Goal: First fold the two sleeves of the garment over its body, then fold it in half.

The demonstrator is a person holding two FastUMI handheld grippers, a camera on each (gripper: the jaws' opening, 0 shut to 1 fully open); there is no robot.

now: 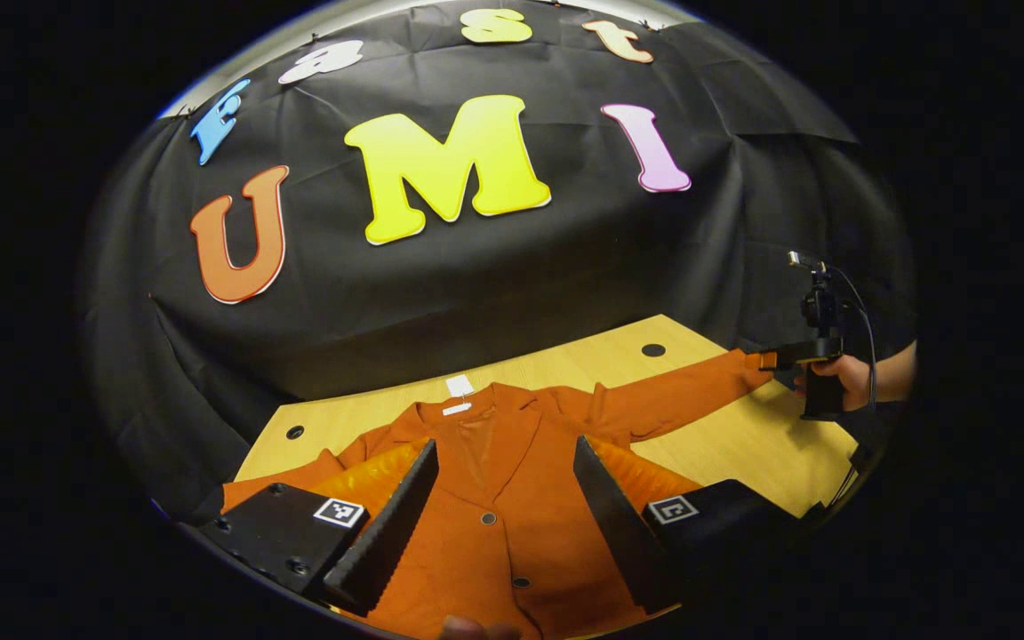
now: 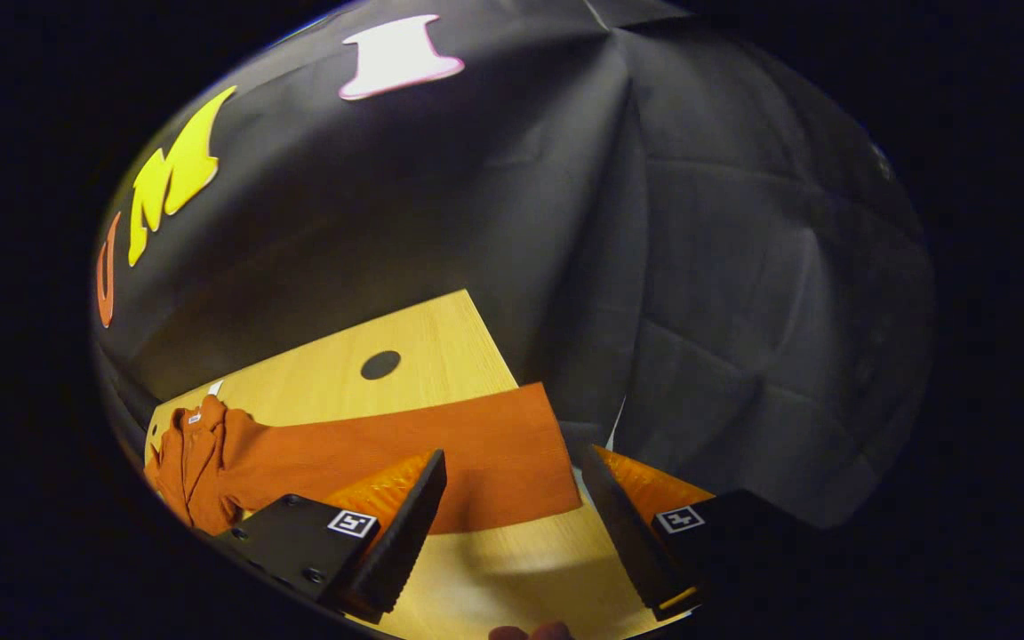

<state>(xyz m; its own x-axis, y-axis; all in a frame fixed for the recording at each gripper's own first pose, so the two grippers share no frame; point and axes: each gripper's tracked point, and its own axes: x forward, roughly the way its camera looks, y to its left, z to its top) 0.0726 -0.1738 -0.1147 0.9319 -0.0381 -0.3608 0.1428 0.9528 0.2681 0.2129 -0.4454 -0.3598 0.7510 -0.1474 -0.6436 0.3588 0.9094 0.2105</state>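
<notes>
Fingers of the left gripper (image 1: 501, 516) are standing spread apart above the buttoned front of the rust-orange garment (image 1: 494, 462), which is lying flat on the wooden table (image 1: 743, 444). Farther right, the right gripper (image 2: 512, 524) is hovering with its fingers parted over the outstretched sleeve (image 2: 441, 449) near its cuff, gripping nothing, close to the table's far right corner.
</notes>
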